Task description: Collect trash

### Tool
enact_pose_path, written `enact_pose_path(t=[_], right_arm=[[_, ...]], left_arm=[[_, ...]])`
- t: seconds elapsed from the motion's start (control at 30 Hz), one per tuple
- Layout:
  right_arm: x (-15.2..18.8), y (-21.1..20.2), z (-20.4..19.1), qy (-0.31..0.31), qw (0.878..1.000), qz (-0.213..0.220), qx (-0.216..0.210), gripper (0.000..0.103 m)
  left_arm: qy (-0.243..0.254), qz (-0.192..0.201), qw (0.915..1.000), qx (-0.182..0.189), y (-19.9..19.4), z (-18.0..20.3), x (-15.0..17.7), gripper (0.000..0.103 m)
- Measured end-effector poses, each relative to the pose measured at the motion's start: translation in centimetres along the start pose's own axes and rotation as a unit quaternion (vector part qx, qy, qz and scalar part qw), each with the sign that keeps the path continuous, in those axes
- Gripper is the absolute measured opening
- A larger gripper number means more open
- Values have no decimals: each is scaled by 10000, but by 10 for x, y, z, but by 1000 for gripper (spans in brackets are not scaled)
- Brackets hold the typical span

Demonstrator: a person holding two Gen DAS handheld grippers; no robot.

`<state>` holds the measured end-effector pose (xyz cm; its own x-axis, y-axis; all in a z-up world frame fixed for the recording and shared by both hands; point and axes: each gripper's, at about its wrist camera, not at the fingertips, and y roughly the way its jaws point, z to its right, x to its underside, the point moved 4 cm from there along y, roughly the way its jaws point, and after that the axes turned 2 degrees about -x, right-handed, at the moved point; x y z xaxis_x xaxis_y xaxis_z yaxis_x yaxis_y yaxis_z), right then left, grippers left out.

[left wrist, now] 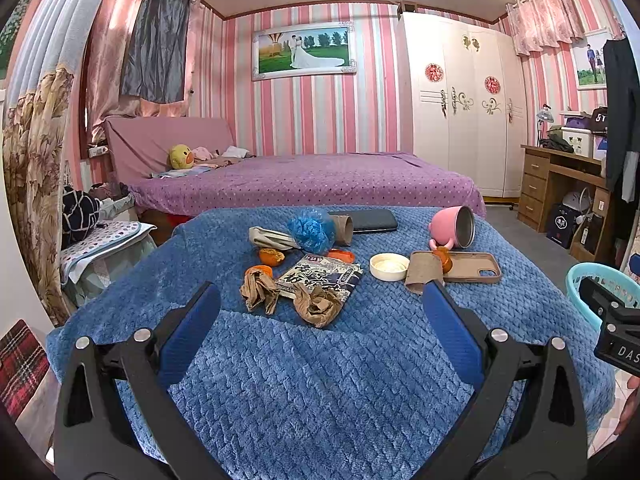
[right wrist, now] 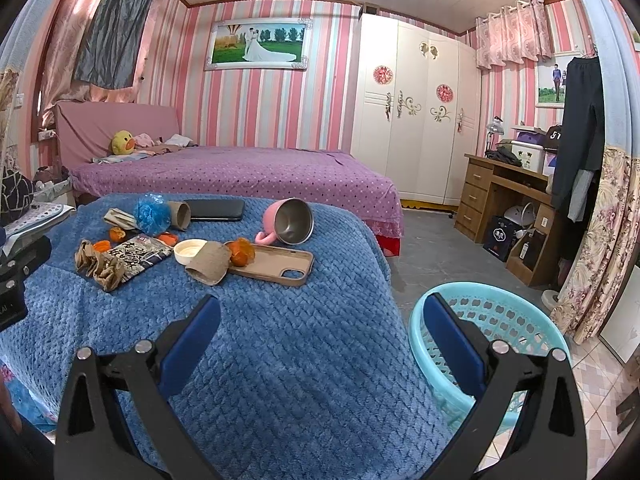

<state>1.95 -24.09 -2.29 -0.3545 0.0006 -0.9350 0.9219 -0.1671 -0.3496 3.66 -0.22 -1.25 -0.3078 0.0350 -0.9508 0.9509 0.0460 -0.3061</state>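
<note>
Trash lies on a blue blanket-covered table (left wrist: 320, 360): crumpled brown paper (left wrist: 318, 306) (right wrist: 100, 266), a printed snack wrapper (left wrist: 320, 276) (right wrist: 138, 254), orange peels (left wrist: 271, 257) (right wrist: 240, 252), a blue plastic wad (left wrist: 312, 229) (right wrist: 152, 213), cardboard tubes (left wrist: 424, 272) (right wrist: 210, 266) and a white lid (left wrist: 389, 266) (right wrist: 189, 250). My left gripper (left wrist: 320, 300) is open and empty, short of the brown paper. My right gripper (right wrist: 320, 312) is open and empty over the table's right edge. A turquoise basket (right wrist: 496, 320) (left wrist: 600, 280) stands on the floor to the right.
A pink mug (left wrist: 454, 226) (right wrist: 288, 222) lies on its side. A tan phone case (left wrist: 474, 266) (right wrist: 276, 264) and a black phone (left wrist: 366, 220) (right wrist: 214, 210) also lie on the table. A purple bed (left wrist: 304, 180) is behind, a wooden desk (right wrist: 504, 200) at right.
</note>
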Motion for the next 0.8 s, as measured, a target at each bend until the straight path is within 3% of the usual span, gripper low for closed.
enact_pose_path(t=[0.8], right_arm=[[3,4,-1,-29,10000,-24,11,99]], left_arm=[[19,0,10000,-13,0,-3,-2,98]])
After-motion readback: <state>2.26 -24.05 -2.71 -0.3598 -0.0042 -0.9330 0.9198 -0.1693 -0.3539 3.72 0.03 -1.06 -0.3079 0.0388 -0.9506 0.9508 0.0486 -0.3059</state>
